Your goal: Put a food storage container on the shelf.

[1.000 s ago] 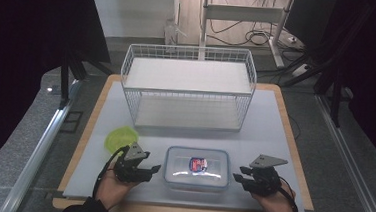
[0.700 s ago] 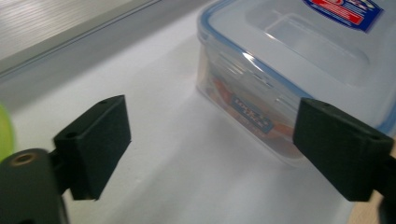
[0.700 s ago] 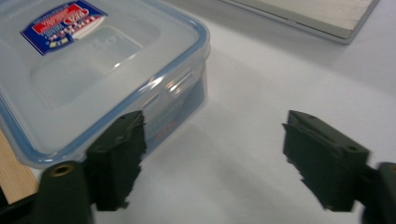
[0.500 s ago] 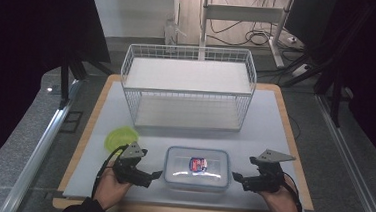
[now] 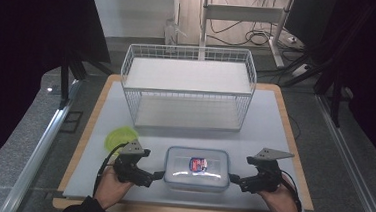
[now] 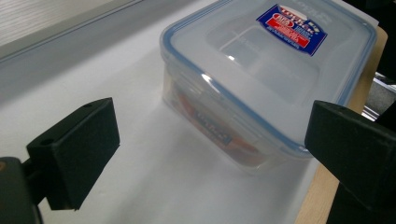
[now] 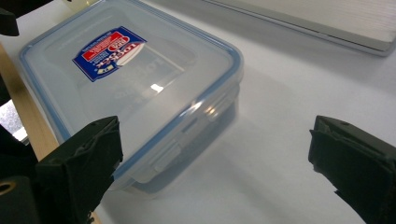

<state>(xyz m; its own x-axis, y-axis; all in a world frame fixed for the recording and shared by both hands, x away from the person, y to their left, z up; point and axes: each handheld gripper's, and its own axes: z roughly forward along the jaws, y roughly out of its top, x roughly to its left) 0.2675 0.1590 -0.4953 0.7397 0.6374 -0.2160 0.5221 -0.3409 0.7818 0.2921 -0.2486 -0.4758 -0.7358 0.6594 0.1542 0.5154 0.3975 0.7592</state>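
Observation:
A clear plastic container with a blue-rimmed snap lid and a red and blue label lies flat on the white mat near the front edge. My left gripper points at its left end, and my right gripper points at its right end. Both stand open, their jaws having just been opening. In the left gripper view the container lies ahead of the wide-spread left gripper, with nothing pressed between the pads. In the right gripper view the container and its side latch sit just beyond the right gripper.
A white wire rack with two shelves stands at the back middle of the mat. A yellow-green flat object lies on the mat behind my left hand. The wooden board's edge frames the mat.
Both grippers' jaws have spread apart at the container's ends. The hands have barely shifted and the container has stayed in place.

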